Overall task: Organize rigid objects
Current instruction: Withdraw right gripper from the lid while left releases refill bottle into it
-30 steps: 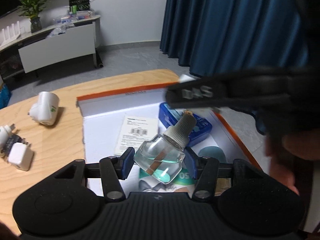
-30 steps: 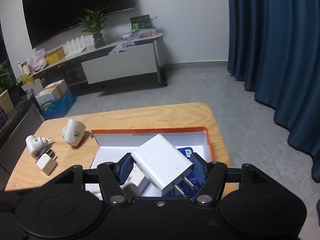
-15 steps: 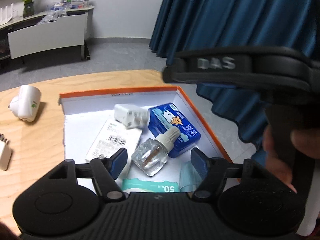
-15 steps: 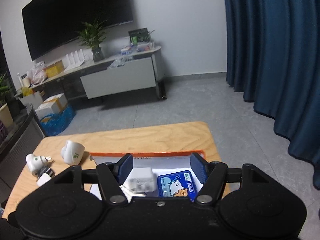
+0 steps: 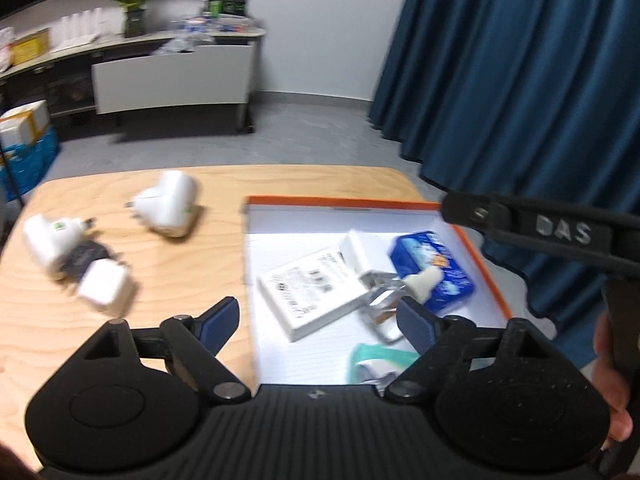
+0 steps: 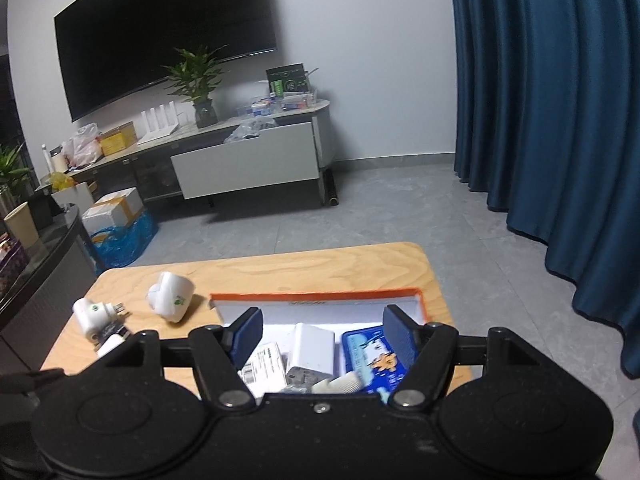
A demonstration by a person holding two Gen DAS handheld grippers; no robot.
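An orange-rimmed white box (image 5: 344, 201) sits on the wooden table (image 5: 120, 320). In it lie a clear liquid bottle (image 5: 386, 296), a white charger (image 5: 362, 254), a blue pack (image 5: 434, 268) and a white labelled carton (image 5: 310, 292). My left gripper (image 5: 318, 322) is open and empty above the box's near left edge. My right gripper (image 6: 325, 338) is open and empty above the box (image 6: 316, 295), over the white charger (image 6: 312, 346) and blue pack (image 6: 370, 356). White plug adapters (image 5: 168, 210) lie left of the box.
A second white adapter (image 5: 42, 240), a dark item and a small white cube charger (image 5: 105, 290) lie at the table's left. A teal packet (image 5: 374, 360) lies in the box's near corner. Blue curtains (image 6: 552, 120) hang on the right. A TV console (image 6: 240, 152) stands behind.
The left gripper opened and let the bottle drop into the box, then swung left. The right gripper opened, released the white charger into the box and lifted back.
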